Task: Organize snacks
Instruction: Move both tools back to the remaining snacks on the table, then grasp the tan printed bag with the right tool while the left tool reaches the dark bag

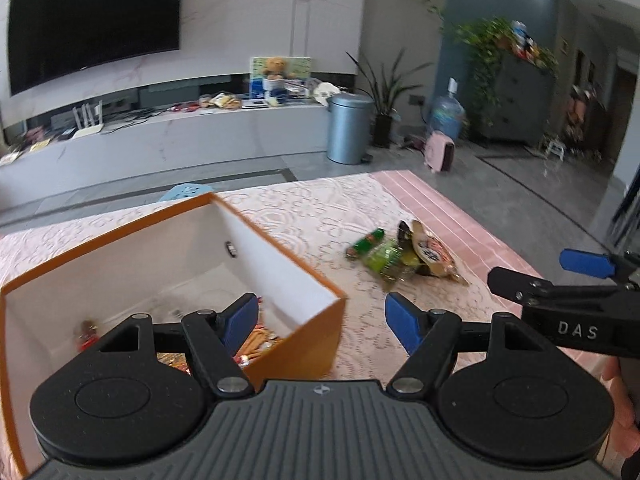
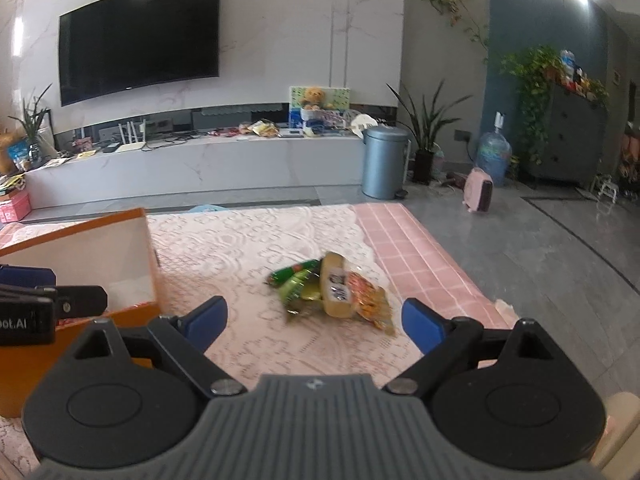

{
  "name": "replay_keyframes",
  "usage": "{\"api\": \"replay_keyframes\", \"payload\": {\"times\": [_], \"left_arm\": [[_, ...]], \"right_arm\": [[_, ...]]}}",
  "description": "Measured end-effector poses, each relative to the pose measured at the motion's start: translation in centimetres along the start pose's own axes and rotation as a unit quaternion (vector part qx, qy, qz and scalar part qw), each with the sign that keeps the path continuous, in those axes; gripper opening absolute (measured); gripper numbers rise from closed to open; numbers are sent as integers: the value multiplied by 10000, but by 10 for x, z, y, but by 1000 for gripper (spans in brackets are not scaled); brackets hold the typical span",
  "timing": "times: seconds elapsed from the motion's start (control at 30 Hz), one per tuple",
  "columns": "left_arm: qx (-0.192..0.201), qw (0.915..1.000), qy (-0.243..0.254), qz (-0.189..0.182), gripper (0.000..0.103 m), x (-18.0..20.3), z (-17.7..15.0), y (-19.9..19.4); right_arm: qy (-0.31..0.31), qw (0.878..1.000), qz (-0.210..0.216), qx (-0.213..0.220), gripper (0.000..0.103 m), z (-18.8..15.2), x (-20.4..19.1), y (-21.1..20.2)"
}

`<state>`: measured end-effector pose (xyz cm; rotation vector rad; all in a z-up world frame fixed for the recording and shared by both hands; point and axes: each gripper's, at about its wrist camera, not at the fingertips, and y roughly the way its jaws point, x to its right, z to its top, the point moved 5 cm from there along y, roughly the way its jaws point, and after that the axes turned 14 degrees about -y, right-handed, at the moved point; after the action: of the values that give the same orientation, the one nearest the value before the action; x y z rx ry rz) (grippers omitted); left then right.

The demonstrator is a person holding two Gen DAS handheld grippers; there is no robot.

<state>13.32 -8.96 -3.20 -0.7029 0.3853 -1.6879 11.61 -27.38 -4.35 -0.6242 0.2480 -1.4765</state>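
From the left wrist, the left gripper (image 1: 320,320) hangs wide and empty over the near right corner of the orange box (image 1: 316,340), where some snacks already lie; the snack pile (image 1: 404,256) rests on the lace tablecloth (image 1: 312,216) ahead and to the right, well apart from the box; the right gripper (image 1: 560,276) reaches in from the right, closer to the pile. From the right wrist, the right gripper (image 2: 314,320), spread wide and empty, faces the snack pile (image 2: 336,292) almost straight ahead; the pile's long axis slants from far left to near right; the right hand is judged the nearer one for the next pick.
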Motion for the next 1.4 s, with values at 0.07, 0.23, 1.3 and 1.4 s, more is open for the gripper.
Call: {"api": "replay_keyframes", "payload": {"times": [0.07,0.23,1.3,1.4], "left_arm": [[-44,9999,121,7,85,10,-2,7],[-145,9994,308,-78,85,26,-5,23],[-1130,9892,916,-204,73,66,40,136],[-1209,9883,897,-231,73,70,38,143]], "right_arm": [[87,9999,17,-76,91,-5,8,6],[98,9998,36,-174,91,-10,21,22],[-428,9896,1012,-927,88,-13,51,193],[-758,9893,929,-836,94,-14,49,202]]}}
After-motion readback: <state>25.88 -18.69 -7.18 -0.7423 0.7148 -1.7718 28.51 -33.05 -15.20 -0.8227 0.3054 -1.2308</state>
